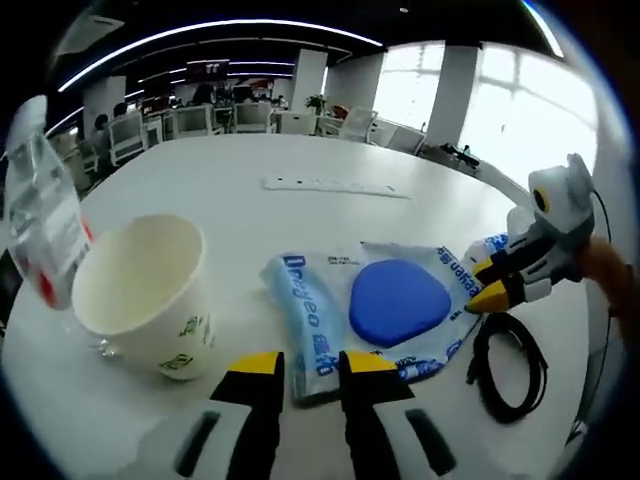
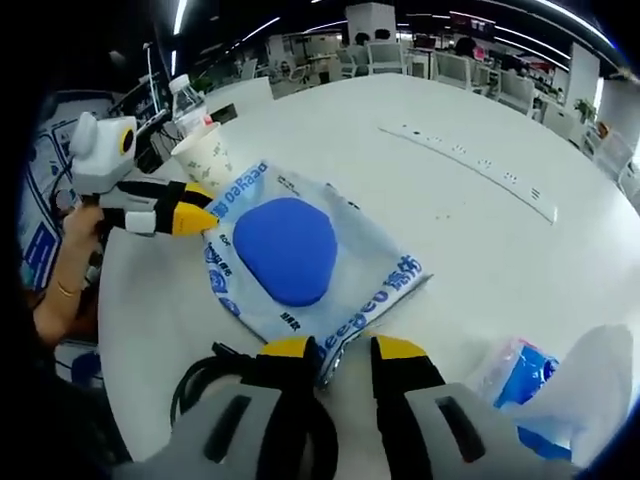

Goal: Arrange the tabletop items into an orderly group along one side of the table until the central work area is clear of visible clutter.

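Note:
A clear plastic bag (image 1: 305, 310) printed in blue lies flat on the white table (image 1: 300, 150), with a blue rounded pad (image 1: 395, 300) inside. My left gripper (image 1: 310, 365) is open, and the bag's near end lies between its yellow tips. My right gripper (image 1: 478, 283) comes in from the right, its tips slightly apart at the bag's far edge. In the right gripper view the bag (image 2: 370, 270) and pad (image 2: 287, 248) lie ahead; my right gripper (image 2: 340, 350) stands open astride the bag's corner, with the left gripper (image 2: 205, 212) at the opposite edge.
A white paper cup (image 1: 140, 290) and a water bottle (image 1: 40, 220) stand left of the bag. A coiled black cable (image 1: 510, 360) lies by the right gripper. A white power strip (image 1: 335, 187) runs across the far table. Another blue and white plastic packet (image 2: 540, 385) lies nearby.

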Available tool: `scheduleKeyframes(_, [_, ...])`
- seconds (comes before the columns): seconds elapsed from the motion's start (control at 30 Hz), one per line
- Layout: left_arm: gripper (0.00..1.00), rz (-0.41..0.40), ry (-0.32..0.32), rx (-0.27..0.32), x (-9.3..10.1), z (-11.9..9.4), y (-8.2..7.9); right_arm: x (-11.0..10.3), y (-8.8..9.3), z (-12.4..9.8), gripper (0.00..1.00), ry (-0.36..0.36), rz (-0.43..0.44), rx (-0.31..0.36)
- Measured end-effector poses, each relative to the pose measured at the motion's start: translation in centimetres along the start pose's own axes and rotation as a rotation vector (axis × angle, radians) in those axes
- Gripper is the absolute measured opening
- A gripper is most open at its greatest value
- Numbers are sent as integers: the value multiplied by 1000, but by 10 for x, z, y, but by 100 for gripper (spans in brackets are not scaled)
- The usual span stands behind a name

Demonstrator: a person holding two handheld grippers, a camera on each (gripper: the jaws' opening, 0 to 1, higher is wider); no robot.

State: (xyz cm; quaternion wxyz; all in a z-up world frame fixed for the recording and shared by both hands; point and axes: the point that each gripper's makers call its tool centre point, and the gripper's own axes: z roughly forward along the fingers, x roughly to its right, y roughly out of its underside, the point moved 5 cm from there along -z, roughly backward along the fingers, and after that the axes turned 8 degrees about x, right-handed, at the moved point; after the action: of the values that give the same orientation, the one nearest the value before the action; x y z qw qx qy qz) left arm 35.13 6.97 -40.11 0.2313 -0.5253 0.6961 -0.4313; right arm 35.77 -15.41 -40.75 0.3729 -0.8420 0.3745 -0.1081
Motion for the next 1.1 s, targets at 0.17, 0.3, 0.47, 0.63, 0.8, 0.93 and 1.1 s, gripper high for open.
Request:
scheduleKeyframes(0.17, [25,-3,14,20,2,-6,-2,0,-1,0,25,-3,10,17])
scheduleKeyframes(0.3, [28,-3,23,39,5,-8,-3,-2,-1,-1,28,-16,31,44])
scheduleKeyframes(0.47, [31,-14,26,67,6,-10,-6,0,0,-3,34,-23,51,75])
scheduleKeyframes(0.63, [37,-32,32,84,6,-11,-8,-2,-3,-5,42,-55,93,131])
scheduleKeyframes(0.8, [42,-33,34,98,7,-13,-8,-2,-13,-10,49,-79,113,212])
scheduleKeyframes(0.93, [47,-17,51,139,11,-17,-12,-6,-19,-16,56,-103,111,294])
scheduleKeyframes(1.1, [50,-7,83,195,19,-25,-17,-14,-32,-27,67,-137,98,422])
